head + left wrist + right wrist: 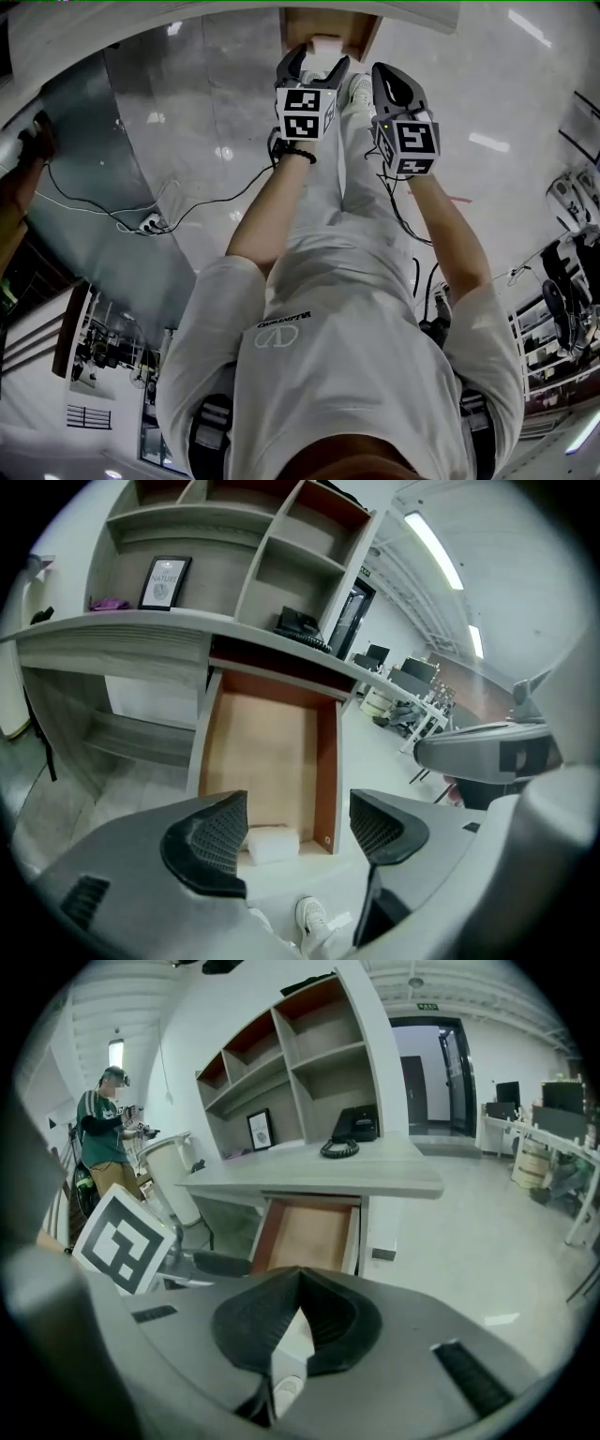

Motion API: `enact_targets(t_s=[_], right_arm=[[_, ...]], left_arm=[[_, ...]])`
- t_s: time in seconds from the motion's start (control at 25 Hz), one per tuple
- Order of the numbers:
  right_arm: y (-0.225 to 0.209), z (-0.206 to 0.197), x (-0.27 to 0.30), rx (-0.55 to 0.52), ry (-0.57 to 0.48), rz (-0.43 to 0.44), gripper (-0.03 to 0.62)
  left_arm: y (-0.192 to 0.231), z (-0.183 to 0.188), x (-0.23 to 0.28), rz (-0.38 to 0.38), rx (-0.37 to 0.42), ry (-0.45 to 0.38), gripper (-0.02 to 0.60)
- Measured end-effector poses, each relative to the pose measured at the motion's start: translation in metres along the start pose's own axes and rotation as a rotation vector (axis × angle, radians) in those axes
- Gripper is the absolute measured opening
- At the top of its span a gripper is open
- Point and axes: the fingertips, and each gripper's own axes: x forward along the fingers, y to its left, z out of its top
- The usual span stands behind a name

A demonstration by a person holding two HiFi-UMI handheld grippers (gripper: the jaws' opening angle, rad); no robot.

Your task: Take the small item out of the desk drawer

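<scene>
The left gripper (pixel 295 829) is hovering, jaws wide apart, above the block (pixel 272 844) lying lower centre at the drawer's (pixel 326 761) front; it is looking light, perhaps soft, best pinched across its narrow sides; the right gripper (pixel 298 1312) is sitting closed, empty.

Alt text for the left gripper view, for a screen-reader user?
The left gripper has its jaws wide apart over an open wooden drawer, and a small white block at the drawer's near end shows between them. Behind, a grey desk carries a framed picture, a black phone and a shelf unit.
</scene>
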Motion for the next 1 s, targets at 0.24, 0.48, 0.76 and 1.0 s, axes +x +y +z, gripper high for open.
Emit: enact_targets(t_s=[0.24, 0.48, 0.76, 1.0], right_arm=[[-0.019, -0.036, 0.022, 0.038, 0.026, 0.014, 0.0], [-0.032, -0.06, 0.035, 0.059, 0.039, 0.026, 0.0], [-0.046, -0.076, 0.044, 0.105, 0.042, 0.012, 0.0], [-0.044, -0.086, 0.049, 0.132, 0.046, 0.011, 0.0]], left_arm=[[-0.002, -0.023, 0.032, 0.051, -0.022, 0.03, 0.347], [0.007, -0.045, 0.045, 0.132, -0.005, 0.055, 0.347], [0.015, -0.055, 0.057, 0.199, 0.006, 0.074, 0.347], [0.017, -0.057, 0.066, 0.249, 0.011, 0.107, 0.347]])
